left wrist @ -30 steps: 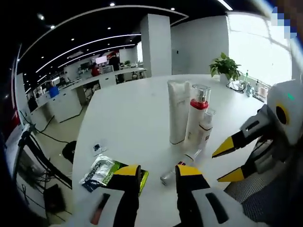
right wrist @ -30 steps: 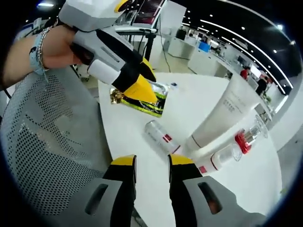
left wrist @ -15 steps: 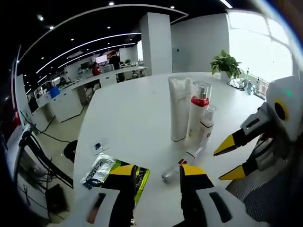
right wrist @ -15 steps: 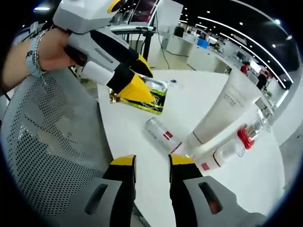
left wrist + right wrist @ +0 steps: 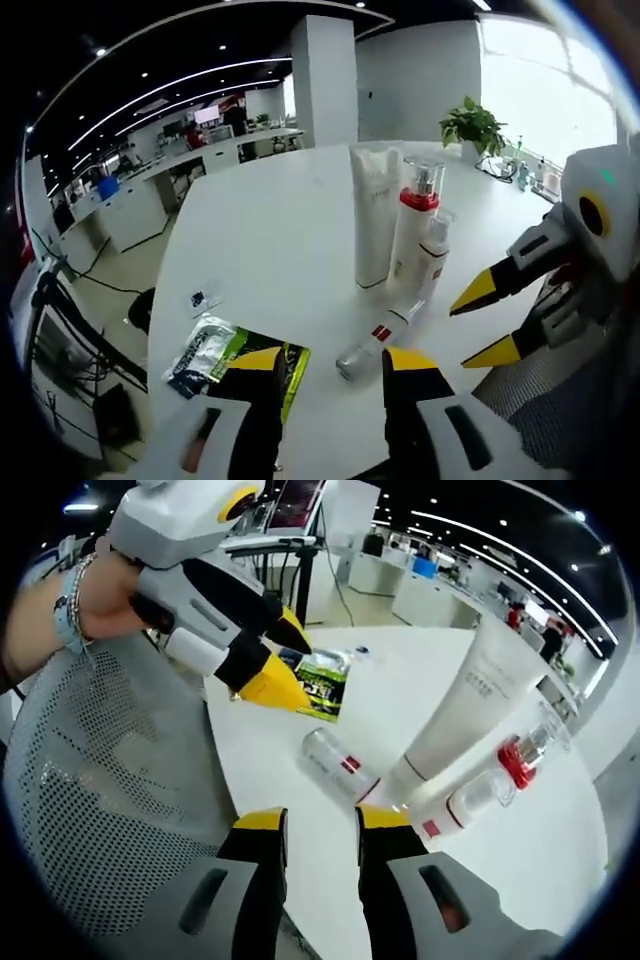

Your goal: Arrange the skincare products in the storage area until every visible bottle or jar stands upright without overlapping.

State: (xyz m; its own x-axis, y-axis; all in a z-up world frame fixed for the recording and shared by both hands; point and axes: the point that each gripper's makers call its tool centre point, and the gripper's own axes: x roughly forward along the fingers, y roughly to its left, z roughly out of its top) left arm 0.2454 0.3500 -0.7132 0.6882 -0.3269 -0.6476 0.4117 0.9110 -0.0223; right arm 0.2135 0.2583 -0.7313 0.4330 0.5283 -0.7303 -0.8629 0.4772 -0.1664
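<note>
On the white table point(image 5: 270, 230) three products stand upright in a tight cluster right of centre in the left gripper view: a tall white tube point(image 5: 375, 215), a clear bottle with a red collar point(image 5: 414, 232) and a smaller white bottle point(image 5: 432, 262) just in front of it. The one thing out of place is the small clear bottle point(image 5: 376, 337), lying on its side in the lower middle of that view, just ahead of the left gripper point(image 5: 327, 362), whose yellow-tipped jaws stand apart with nothing between them. In the right gripper view the same lying bottle point(image 5: 339, 764) sits at centre, just above the right gripper point(image 5: 321, 822), whose jaws are also parted and empty. A green sachet point(image 5: 283, 363) and a silver packet point(image 5: 200, 347) lie at the lower left of the left gripper view, near the bottle but apart from it. The step in hand looks to be picking up the fallen bottle. To do it well, close across its round body near the middle, not along its length, lift clear of the table before tipping it, and set it down beside the cluster with a gap so it does not knock the slim standing bottles.
</note>
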